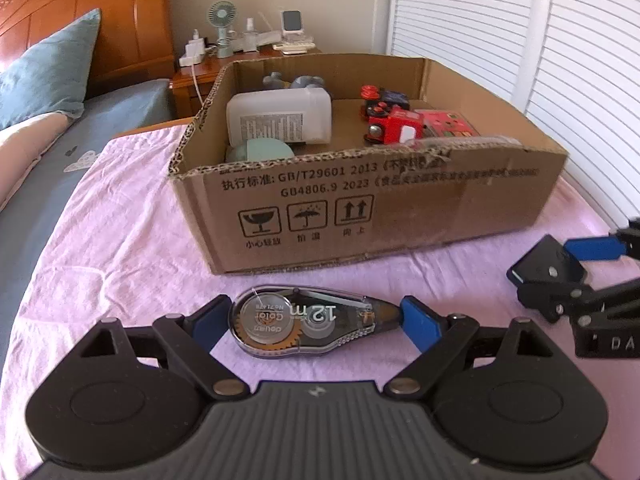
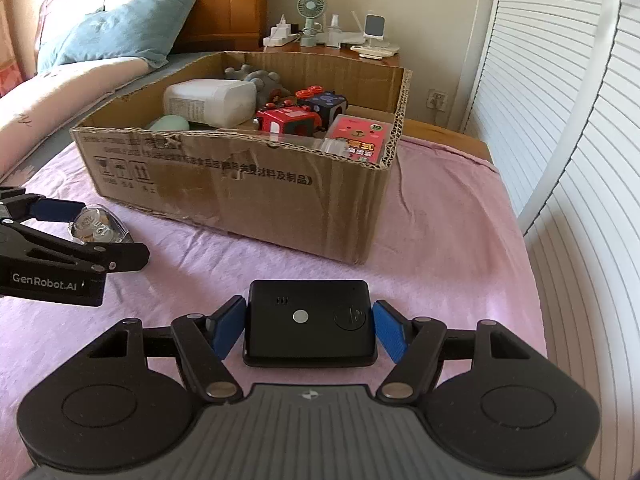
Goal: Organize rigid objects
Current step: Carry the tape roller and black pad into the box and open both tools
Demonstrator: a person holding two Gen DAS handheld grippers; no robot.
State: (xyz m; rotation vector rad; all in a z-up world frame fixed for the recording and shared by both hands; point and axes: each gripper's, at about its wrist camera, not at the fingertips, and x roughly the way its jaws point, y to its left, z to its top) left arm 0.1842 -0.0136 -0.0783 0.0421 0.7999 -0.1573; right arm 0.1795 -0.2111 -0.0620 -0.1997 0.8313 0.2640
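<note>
A clear correction tape dispenser lies on the pink cloth, lengthwise between the blue pads of my left gripper, which press on both its ends. My right gripper is shut on a flat black device with a round silver button, its pads against the two sides. Each gripper shows in the other's view: the right one with the black device at the right edge, the left one with the tape at the left edge. Behind both stands an open cardboard box.
The box holds a white bottle, a red toy train, a pink card pack, a grey toy and a mint-green object. A pillow and bedding lie left. A nightstand with a fan stands behind, a louvred door on the right.
</note>
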